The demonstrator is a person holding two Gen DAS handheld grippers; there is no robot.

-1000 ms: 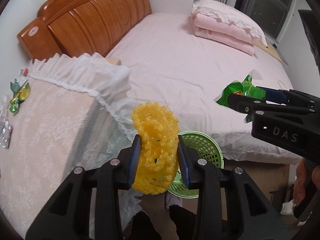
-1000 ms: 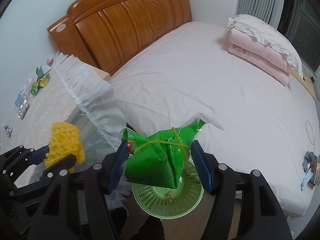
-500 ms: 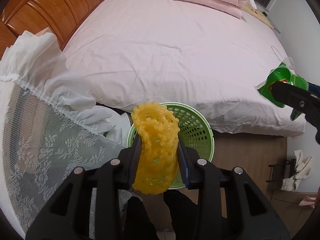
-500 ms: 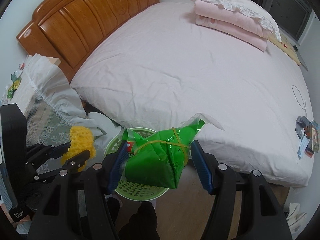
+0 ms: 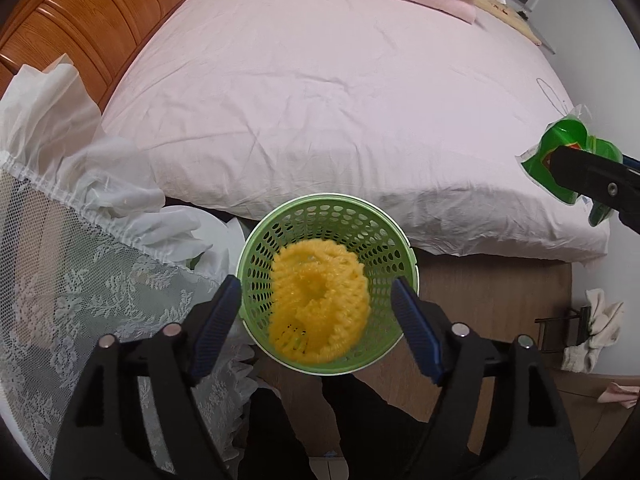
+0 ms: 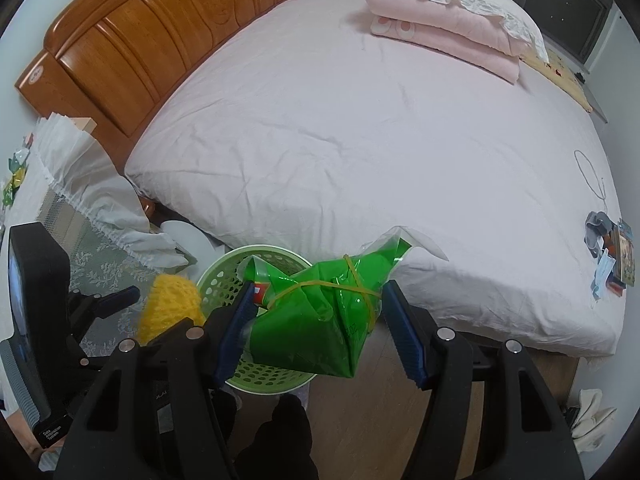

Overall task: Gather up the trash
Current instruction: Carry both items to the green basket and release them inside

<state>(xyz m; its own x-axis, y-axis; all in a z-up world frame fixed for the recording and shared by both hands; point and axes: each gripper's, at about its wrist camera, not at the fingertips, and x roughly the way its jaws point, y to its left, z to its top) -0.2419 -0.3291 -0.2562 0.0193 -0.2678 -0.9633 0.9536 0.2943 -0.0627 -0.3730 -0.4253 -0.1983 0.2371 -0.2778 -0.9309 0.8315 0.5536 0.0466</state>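
Yellow foam net released over the round green perforated plastic basket [image 5: 328, 216]

The left gripper [image 5: 316, 320] is opening; the blurred yellow foam fruit net [image 5: 318, 306] is seen loose above the basket. The crinkled green plastic bag [image 6: 316, 320], pinched by the right gripper [image 6: 316, 328], could be dropped beside the rim if released off-centre.

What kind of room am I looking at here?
A bedroom, most likely: a large bed with a pink sheet, a carved wooden headboard, and folded pink bedding at its far end. A green trash basket stands beside the bed.
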